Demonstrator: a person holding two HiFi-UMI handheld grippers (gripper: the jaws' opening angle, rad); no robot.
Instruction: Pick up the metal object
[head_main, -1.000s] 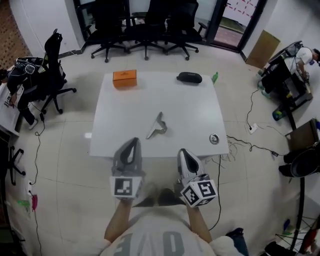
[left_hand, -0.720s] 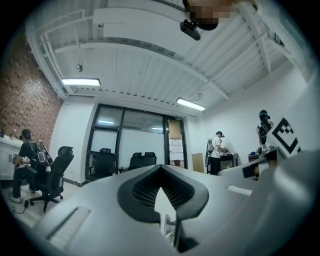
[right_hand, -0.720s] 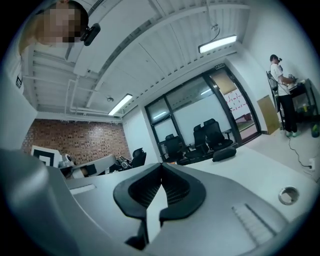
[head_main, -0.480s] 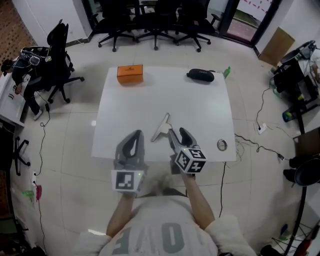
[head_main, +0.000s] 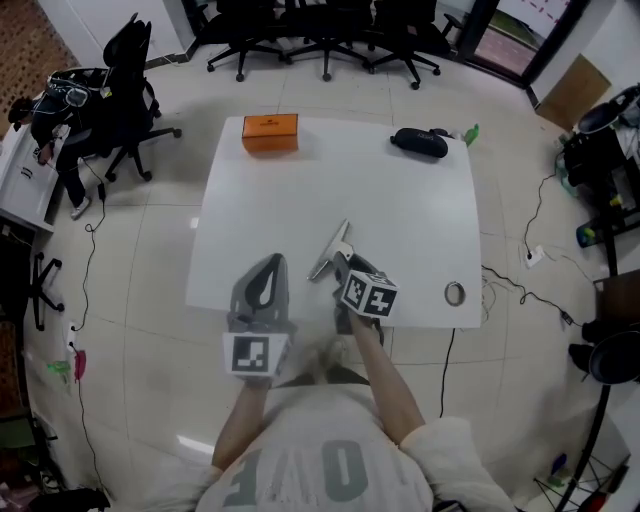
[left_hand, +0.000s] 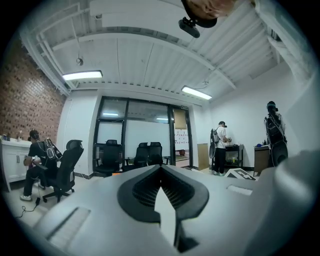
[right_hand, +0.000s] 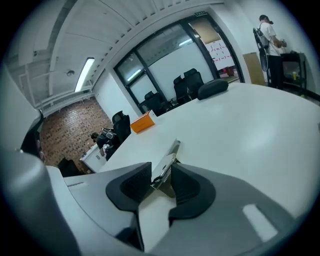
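Observation:
The metal object (head_main: 331, 252), a thin angled silver piece, lies on the white table (head_main: 400, 210) near its front middle. My right gripper (head_main: 340, 268) is over its near end. In the right gripper view the metal object (right_hand: 167, 162) stands between the two dark pads of the right gripper (right_hand: 161, 172). The jaws are closing on it; a gap still shows on the left side. My left gripper (head_main: 268, 262) hovers at the table's front edge, left of the object, with nothing in it. In its own view the left gripper (left_hand: 160, 167) has its tips together.
An orange box (head_main: 270, 132) sits at the table's far left and a black case (head_main: 419, 142) with a small green item (head_main: 470, 133) at the far right. A metal ring (head_main: 455, 294) lies near the front right corner. Office chairs (head_main: 320, 30) stand beyond the table.
My right gripper moved forward and left from the table's front edge to the metal object, and its jaws came apart around it. The left gripper stayed near the front edge.

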